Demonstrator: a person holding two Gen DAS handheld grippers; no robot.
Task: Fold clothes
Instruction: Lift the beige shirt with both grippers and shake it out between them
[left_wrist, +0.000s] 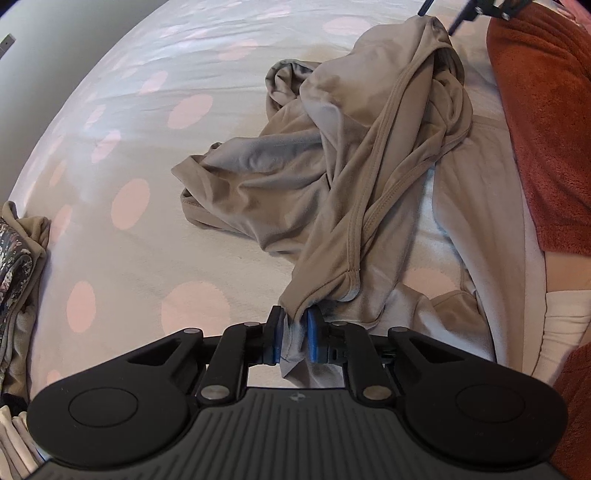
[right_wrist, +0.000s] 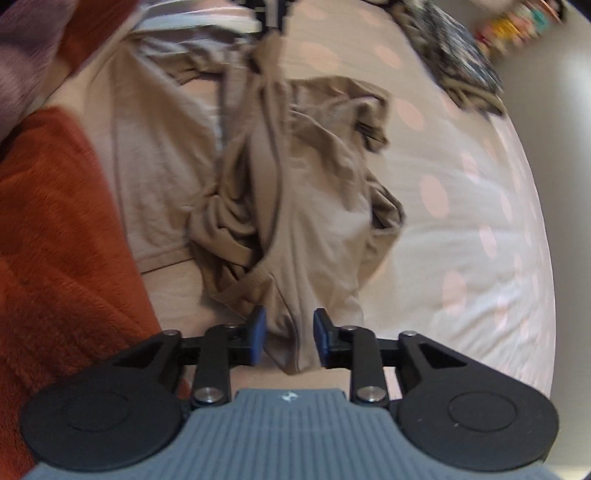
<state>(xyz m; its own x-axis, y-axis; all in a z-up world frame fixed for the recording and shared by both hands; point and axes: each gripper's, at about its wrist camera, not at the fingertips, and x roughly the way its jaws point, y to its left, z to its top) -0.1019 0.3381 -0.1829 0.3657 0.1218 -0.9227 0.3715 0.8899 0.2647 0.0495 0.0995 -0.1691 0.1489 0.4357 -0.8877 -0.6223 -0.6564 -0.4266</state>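
A crumpled beige garment (left_wrist: 332, 177) lies on a bed sheet with pink dots (left_wrist: 129, 203). My left gripper (left_wrist: 294, 334) is shut on one corner of it, the cloth pinched between the blue pads. From there the fabric runs as a taut band up to my right gripper (left_wrist: 439, 18) at the top edge. In the right wrist view the same garment (right_wrist: 314, 206) spreads ahead. My right gripper (right_wrist: 289, 338) stands open, with a fold of the garment lying loosely between its blue pads. The picture there is blurred.
A paler beige cloth (right_wrist: 155, 166) lies flat under the garment, beside a person's rust-red fleecy clothing (left_wrist: 546, 129) and white cuff (left_wrist: 565, 325). A stack of folded clothes (left_wrist: 18, 258) sits at the bed's edge, also visible in the right wrist view (right_wrist: 454, 62).
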